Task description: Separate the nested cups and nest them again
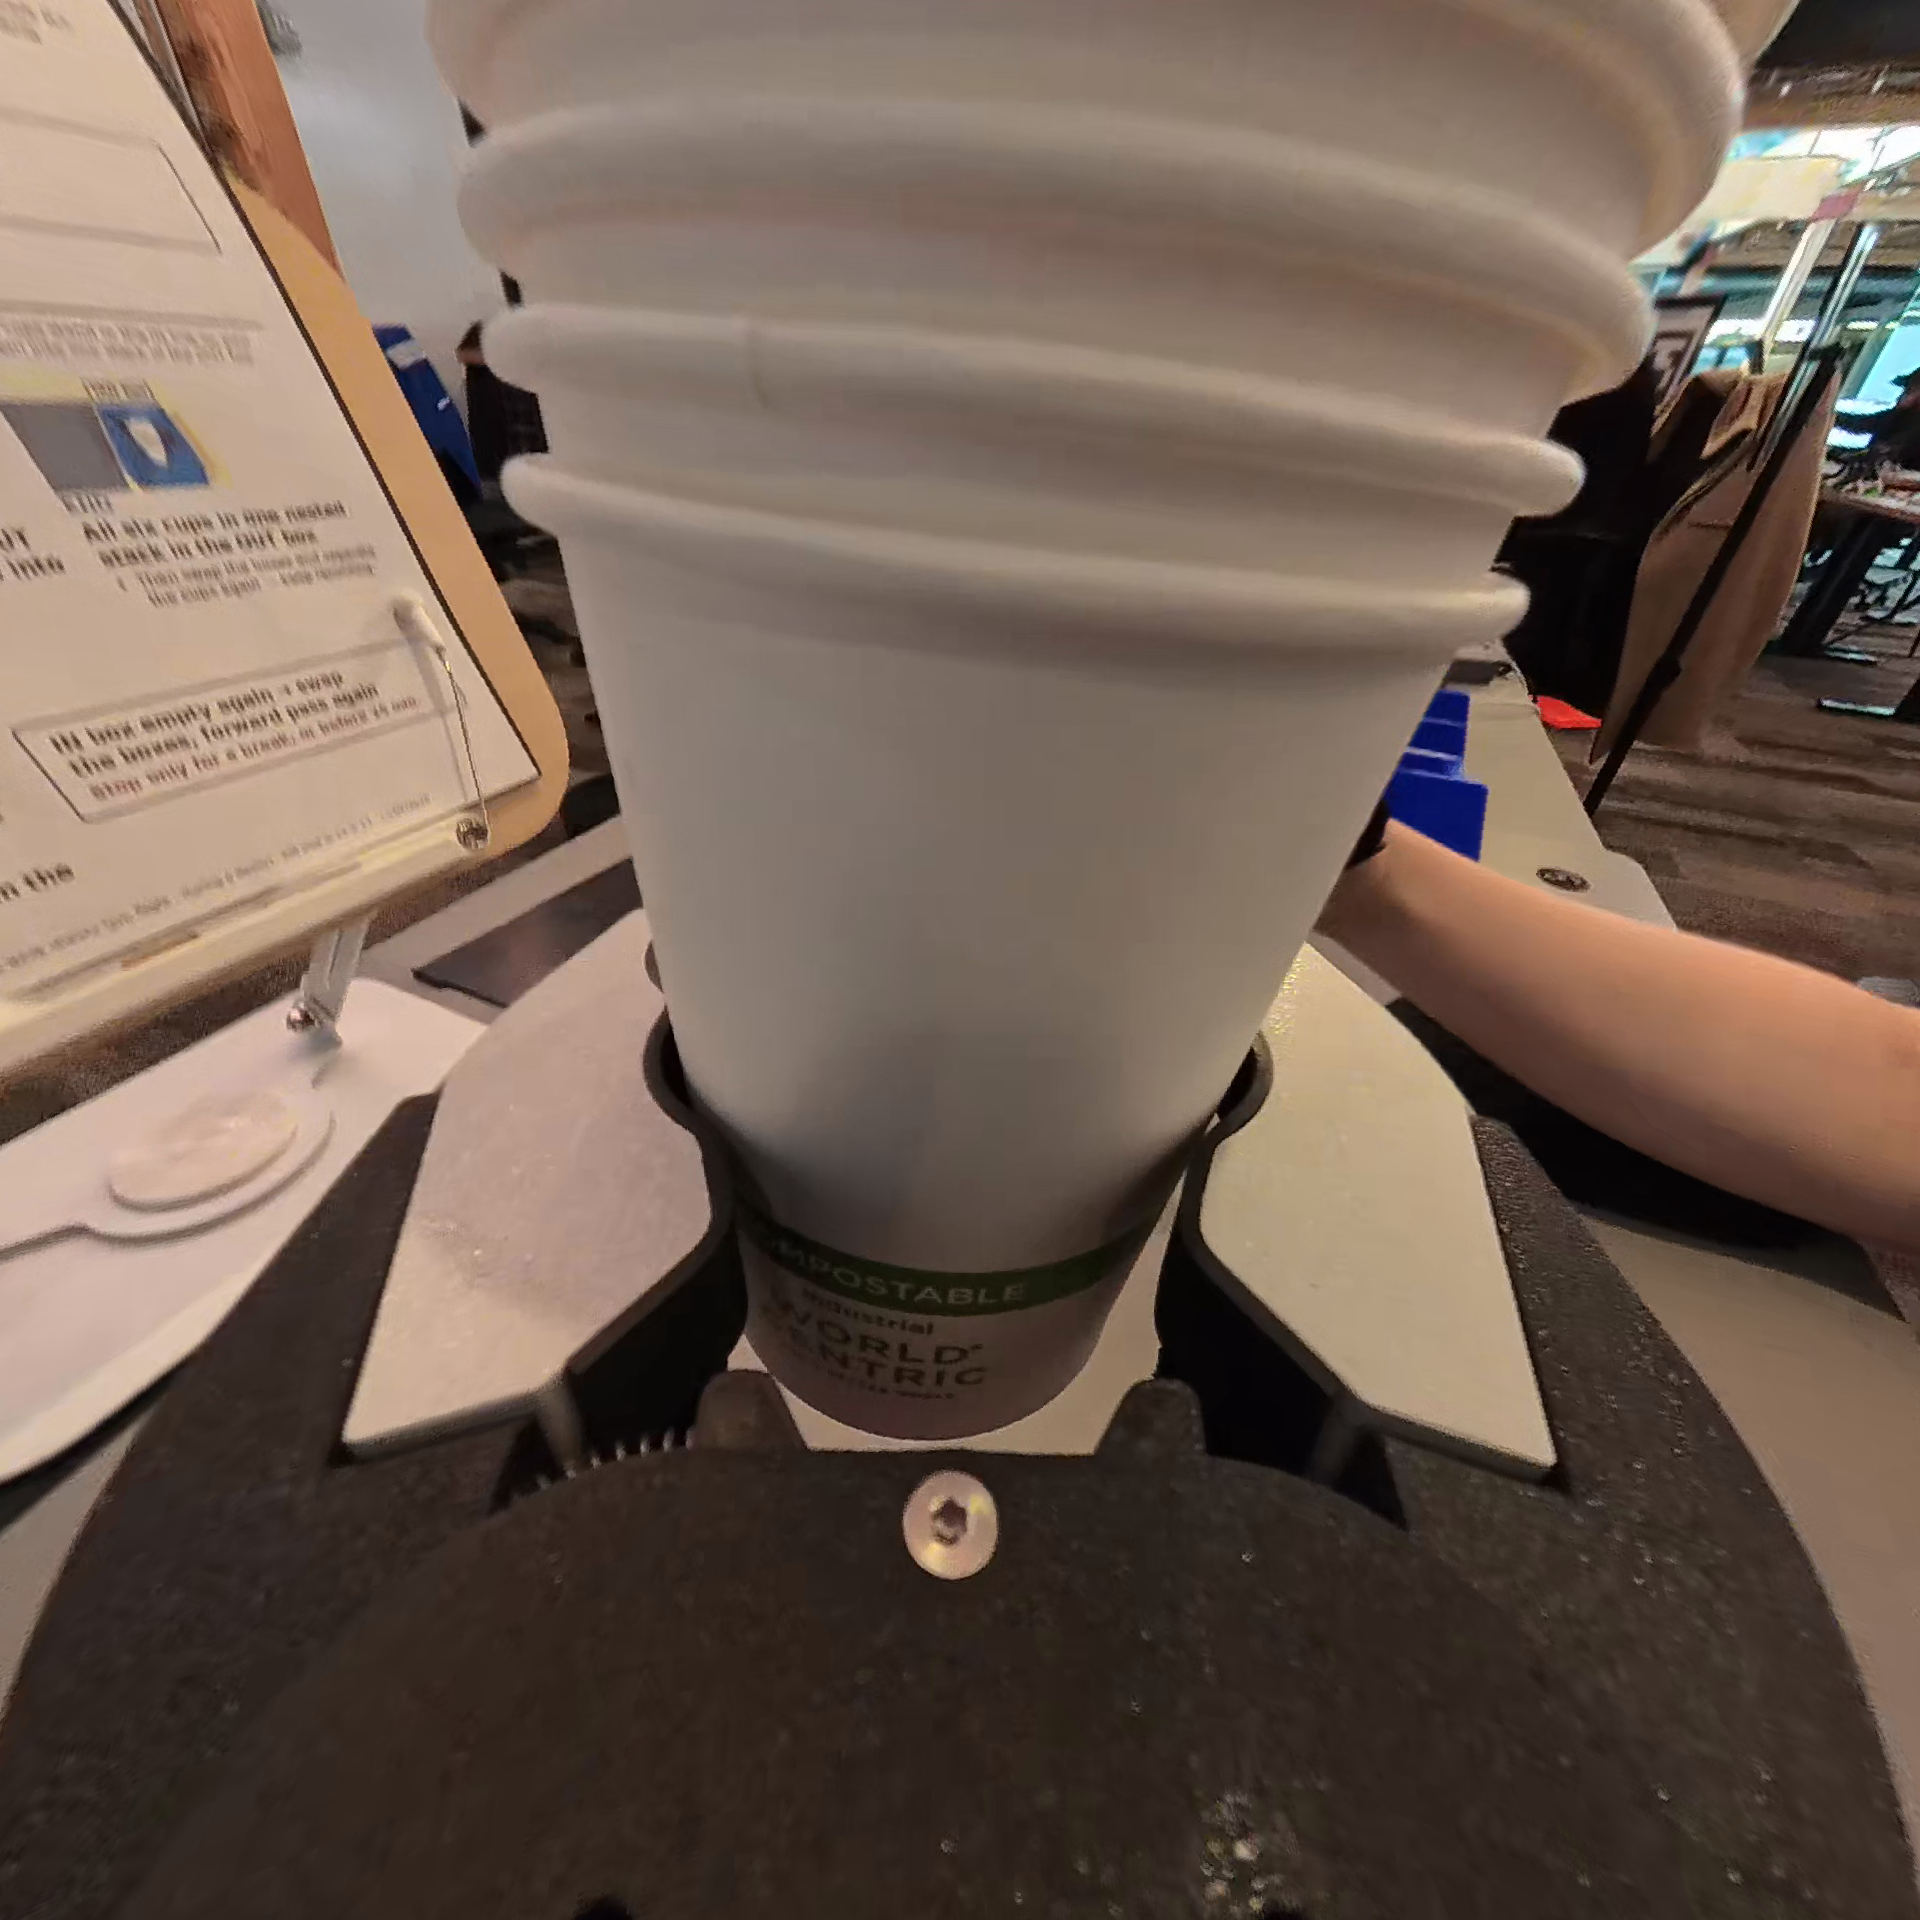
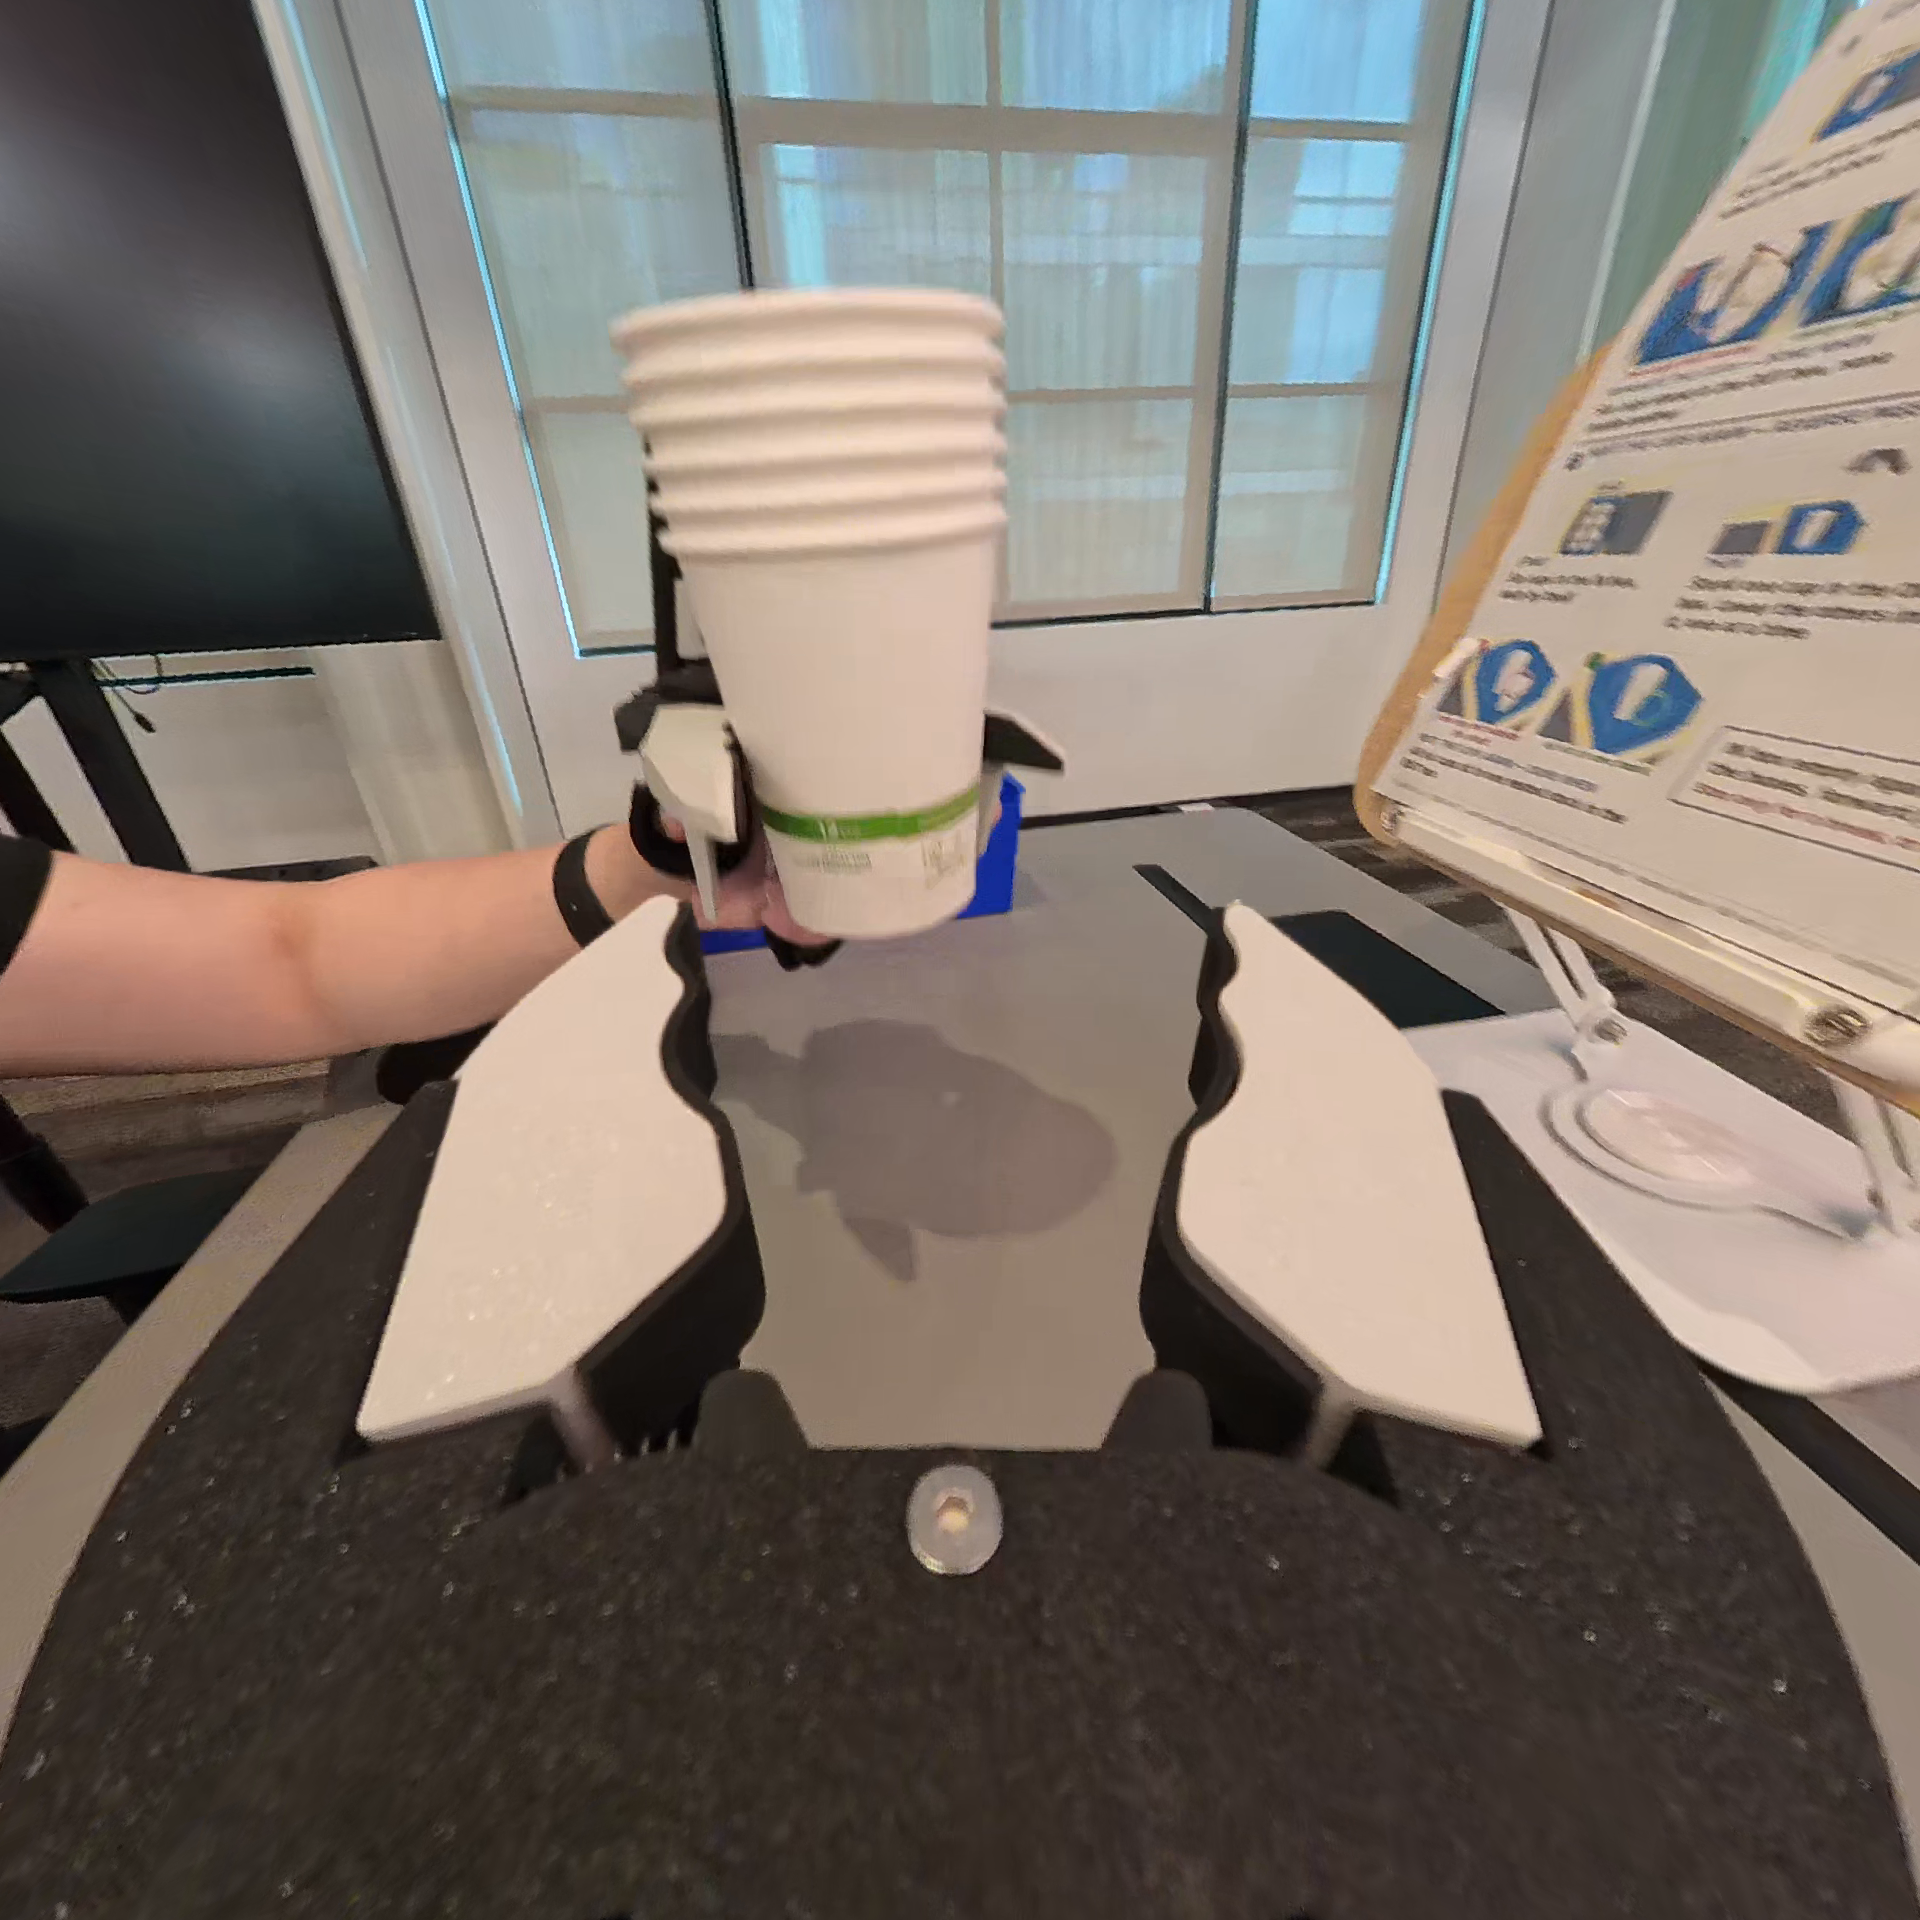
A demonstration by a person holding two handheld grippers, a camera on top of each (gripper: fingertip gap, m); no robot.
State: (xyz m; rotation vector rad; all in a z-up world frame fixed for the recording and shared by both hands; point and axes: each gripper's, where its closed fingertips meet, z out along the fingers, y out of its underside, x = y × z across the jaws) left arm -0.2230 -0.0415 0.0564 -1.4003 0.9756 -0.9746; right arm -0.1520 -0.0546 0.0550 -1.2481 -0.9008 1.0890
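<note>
The work looks barely begun: the stack of cups (image 2: 831,613) is whole, every cup nested, so pulling them apart and stacking them again is all yet to do, as far as I can judge. The left gripper (image 1: 956,1174) has its fingers (image 1: 582,1195) closed round the lowest cup near its base, holding the stack upright in the air above the grey table (image 2: 935,1330); the right gripper (image 2: 951,1029) is empty, its fingers (image 2: 561,1153) spread wide, just short of the stack. The cups are white paper with rolled rims; the lowest carries a green band (image 2: 873,816) near the bottom.
</note>
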